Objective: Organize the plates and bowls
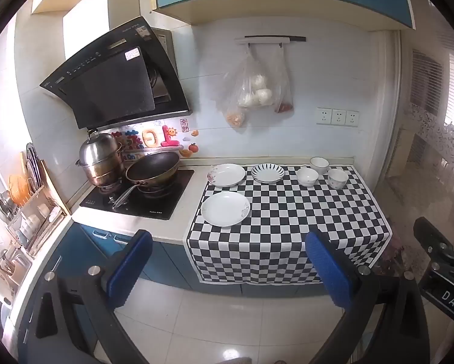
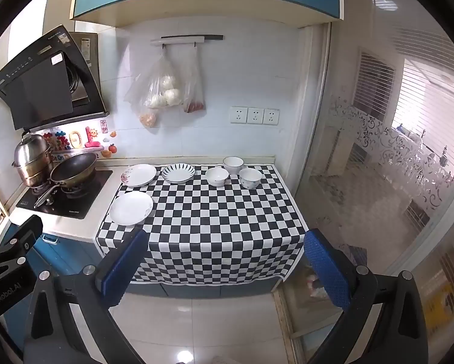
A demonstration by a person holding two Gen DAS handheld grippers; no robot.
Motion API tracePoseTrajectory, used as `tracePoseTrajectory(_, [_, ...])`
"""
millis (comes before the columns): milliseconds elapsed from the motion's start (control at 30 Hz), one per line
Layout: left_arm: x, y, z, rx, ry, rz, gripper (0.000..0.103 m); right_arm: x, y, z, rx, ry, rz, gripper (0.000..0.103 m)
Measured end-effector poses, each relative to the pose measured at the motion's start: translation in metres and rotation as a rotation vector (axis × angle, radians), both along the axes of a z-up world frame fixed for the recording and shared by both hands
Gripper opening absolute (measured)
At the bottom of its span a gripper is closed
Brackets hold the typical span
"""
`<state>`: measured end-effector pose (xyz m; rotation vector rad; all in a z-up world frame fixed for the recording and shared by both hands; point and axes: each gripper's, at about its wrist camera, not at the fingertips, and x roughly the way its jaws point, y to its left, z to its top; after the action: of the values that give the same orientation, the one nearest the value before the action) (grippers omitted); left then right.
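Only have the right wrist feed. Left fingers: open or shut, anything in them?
Observer: The left wrist view shows the left gripper with its fingers wide apart and nothing between them, held back from the checkered cloth.
Operator: What's left of the stove? My feed cuts off there.
Observer: A loaded dish rack stands on the counter, just left of the stove.
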<state>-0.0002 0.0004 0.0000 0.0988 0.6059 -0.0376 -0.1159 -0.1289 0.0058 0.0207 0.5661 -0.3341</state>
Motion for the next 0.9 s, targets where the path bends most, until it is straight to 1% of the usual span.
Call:
tracePoseTrajectory(33, [0.0, 0.0, 0.0, 0.003, 0.004, -0.001, 0.103, 0.001, 0.0, 0.001, -0.01, 0.016, -0.003, 0.103])
tracePoseTrajectory(133, [0.0, 0.001, 0.0, 0.003, 0.002, -0.001, 0.103, 0.0, 0.0, 0.004, -0.013, 0.007, -0.007, 0.103])
tracePoseTrajectory(267, [-0.003, 0.001, 0.007, 0.001, -0.005, -0.002, 0.103, -0.001, 0.005, -0.003, -0.012, 0.0, -0.011, 0.103])
tracePoseTrajectory(400, [-0.003, 0.003, 0.011, -0.002, -0.01, -0.002, 0.103, -0.004, 0.003, -0.003, -0.008, -0.014, -0.014, 0.103])
tracePoseTrajectory(433, [-0.002, 0.003, 0.011, -0.004, -0.01, -0.004, 0.103, -0.007, 0.001, 0.003, -0.007, -0.015, -0.01, 0.103])
tracePoseTrajectory(900, [-0.004, -0.002, 0.004, 0.002, -0.008, -0.004, 0.103, -0.005, 0.0, 0.0, 0.014, -0.007, -0.019, 0.103])
